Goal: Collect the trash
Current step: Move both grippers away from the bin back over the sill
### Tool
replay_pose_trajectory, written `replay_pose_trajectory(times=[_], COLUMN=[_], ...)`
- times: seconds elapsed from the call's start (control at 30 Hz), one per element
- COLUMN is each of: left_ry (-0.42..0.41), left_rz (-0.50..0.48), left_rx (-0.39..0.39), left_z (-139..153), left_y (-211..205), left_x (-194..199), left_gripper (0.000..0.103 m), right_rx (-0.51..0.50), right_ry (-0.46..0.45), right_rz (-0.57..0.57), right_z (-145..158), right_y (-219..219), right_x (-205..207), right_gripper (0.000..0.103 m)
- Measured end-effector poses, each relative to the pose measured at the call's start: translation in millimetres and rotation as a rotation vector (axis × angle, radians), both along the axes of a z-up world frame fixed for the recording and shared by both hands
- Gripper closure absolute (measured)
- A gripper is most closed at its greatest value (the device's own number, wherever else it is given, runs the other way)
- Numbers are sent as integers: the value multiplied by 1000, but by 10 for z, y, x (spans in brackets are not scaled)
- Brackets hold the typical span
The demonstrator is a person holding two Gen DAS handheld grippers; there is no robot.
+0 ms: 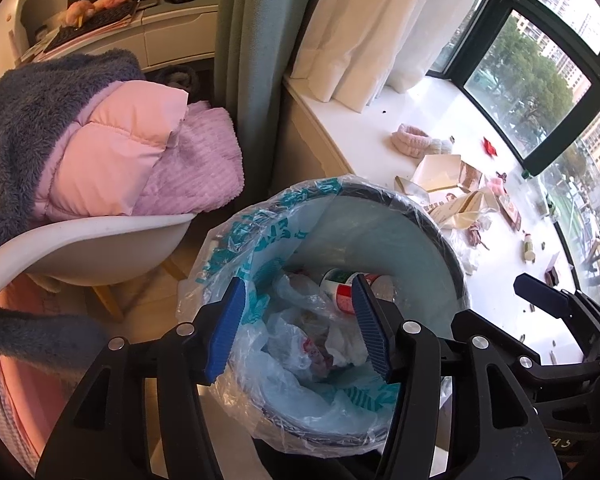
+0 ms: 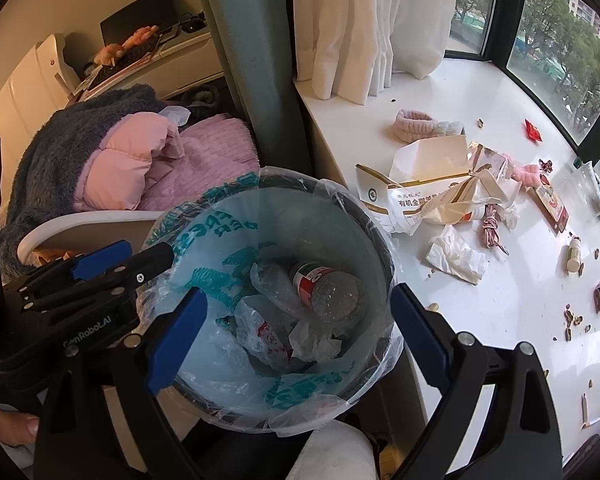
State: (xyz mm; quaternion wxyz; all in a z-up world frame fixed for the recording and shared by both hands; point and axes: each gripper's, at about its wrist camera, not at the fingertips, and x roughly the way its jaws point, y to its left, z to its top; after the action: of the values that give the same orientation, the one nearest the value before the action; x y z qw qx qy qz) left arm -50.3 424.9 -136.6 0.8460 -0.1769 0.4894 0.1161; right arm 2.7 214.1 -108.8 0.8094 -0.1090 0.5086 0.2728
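Note:
A round bin lined with a clear printed plastic bag stands beside the white window ledge. Inside lie a plastic bottle, crumpled bags and tissue. My left gripper is open and empty, above the bin's opening. My right gripper is open and empty, its blue fingers straddling the bin's near rim. The right gripper also shows in the left wrist view. On the ledge lie a torn paper package, a crumpled tissue, a pink cord and a small bottle.
A white chair piled with pink, purple and grey clothes stands left of the bin. Curtains hang behind. The ledge also holds pink fabric items, a red scrap, small boxes and scattered shells. A desk with a laptop stands at the back left.

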Motion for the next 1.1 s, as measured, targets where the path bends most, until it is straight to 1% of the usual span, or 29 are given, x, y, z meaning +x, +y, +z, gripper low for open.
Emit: replay_pose_trajectory(times=[0.23, 0.4, 0.7, 0.83, 0.97, 1.07, 1.1], left_ry=[1, -2, -32, -38, -49, -56, -67], left_rz=[-26, -54, -111, -141, -165, -173, -167], left_rx=[6, 20, 98, 110, 121, 115, 115], left_z=[22, 48, 189, 228, 270, 289, 306], left_y=[-133, -306, -746, -954, -1144, -1264, -1293], left_x=[28, 57, 150, 219, 293, 346, 360], left_gripper=[50, 50, 50, 50, 46, 40, 35], right_rx=[3, 10, 27, 23, 28, 25, 23], right_ry=[-2, -2, -22, -32, -43, -47, -48], right_rz=[-25, -54, -118, -149, -182, -205, -211], right_z=[10, 25, 99, 137, 172, 189, 194], right_y=[-139, -312, -709, -915, -1128, -1269, -1318], right_x=[-12, -18, -9, 7, 22, 45, 54], right_gripper=[13, 13, 13, 13, 13, 13, 13])
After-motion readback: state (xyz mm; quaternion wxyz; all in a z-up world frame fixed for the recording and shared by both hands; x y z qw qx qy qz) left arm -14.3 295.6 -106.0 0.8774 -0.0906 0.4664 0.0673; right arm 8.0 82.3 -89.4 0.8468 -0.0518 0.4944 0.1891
